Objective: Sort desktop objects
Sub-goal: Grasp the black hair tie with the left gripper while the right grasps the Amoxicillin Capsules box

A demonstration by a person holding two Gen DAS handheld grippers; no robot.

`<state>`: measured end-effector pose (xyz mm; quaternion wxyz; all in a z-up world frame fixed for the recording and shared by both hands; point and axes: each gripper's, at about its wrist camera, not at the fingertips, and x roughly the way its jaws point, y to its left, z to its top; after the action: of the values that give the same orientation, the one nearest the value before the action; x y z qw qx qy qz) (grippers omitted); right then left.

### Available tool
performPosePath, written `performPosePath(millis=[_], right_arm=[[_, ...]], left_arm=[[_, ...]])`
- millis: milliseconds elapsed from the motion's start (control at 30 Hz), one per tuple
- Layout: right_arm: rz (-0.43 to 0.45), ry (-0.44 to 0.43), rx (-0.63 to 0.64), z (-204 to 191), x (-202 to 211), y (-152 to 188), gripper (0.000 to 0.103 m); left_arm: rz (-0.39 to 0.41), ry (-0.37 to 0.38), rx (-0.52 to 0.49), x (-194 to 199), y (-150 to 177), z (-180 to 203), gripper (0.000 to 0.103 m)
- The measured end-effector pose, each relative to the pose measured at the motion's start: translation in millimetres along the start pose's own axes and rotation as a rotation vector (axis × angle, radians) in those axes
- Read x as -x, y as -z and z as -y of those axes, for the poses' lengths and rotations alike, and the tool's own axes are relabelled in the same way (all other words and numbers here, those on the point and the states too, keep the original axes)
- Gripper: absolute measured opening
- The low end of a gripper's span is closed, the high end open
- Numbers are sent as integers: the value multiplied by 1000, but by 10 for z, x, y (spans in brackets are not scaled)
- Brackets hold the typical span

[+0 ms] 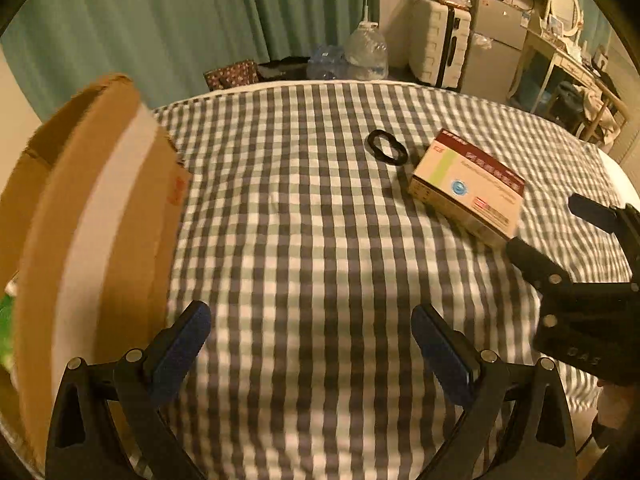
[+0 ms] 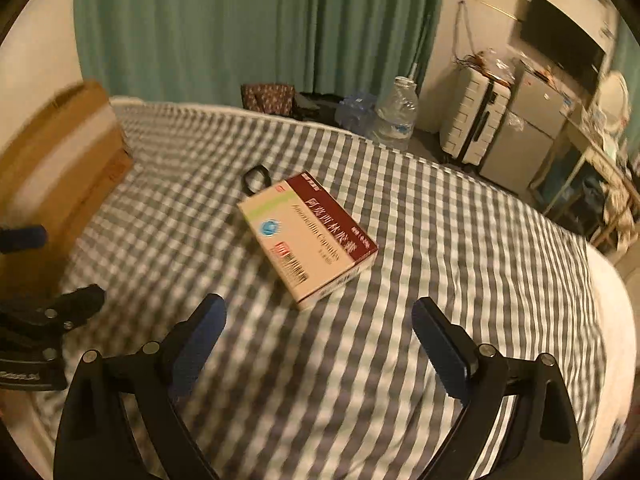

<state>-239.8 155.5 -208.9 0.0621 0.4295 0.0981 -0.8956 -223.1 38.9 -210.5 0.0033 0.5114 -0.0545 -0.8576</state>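
A cream and dark-red medicine box (image 2: 308,238) lies flat on the checked cloth, just ahead of my open, empty right gripper (image 2: 320,320). It also shows in the left wrist view (image 1: 468,188), with the right gripper (image 1: 552,232) close beside it. A black ring-shaped object (image 1: 387,147) lies just beyond the box; it also shows in the right wrist view (image 2: 256,180). My left gripper (image 1: 310,330) is open and empty over bare cloth, next to a brown cardboard box (image 1: 96,216) on the left.
The cardboard box (image 2: 60,168) stands at the left edge of the cloth-covered surface (image 1: 300,220). Beyond the far edge are water bottles (image 1: 366,56), a white suitcase (image 1: 438,48) and teal curtains. Something green (image 1: 6,316) shows inside the cardboard box.
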Motion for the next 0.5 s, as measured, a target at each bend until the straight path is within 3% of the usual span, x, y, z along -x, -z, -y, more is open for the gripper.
performPosePath(millis=[300,400,500], right_arm=[[-36,-16,229,-47,-678,-248,95],[-52,-52,243,-27,-866,-292,95],[-84,-120,160,70,-1009,-322,95]], left_arm=[[-35,16,23,-579,-440,17,103],[-32,30,25,-697,-556,28,103],[-31,33,12,-799,-657,48,103]])
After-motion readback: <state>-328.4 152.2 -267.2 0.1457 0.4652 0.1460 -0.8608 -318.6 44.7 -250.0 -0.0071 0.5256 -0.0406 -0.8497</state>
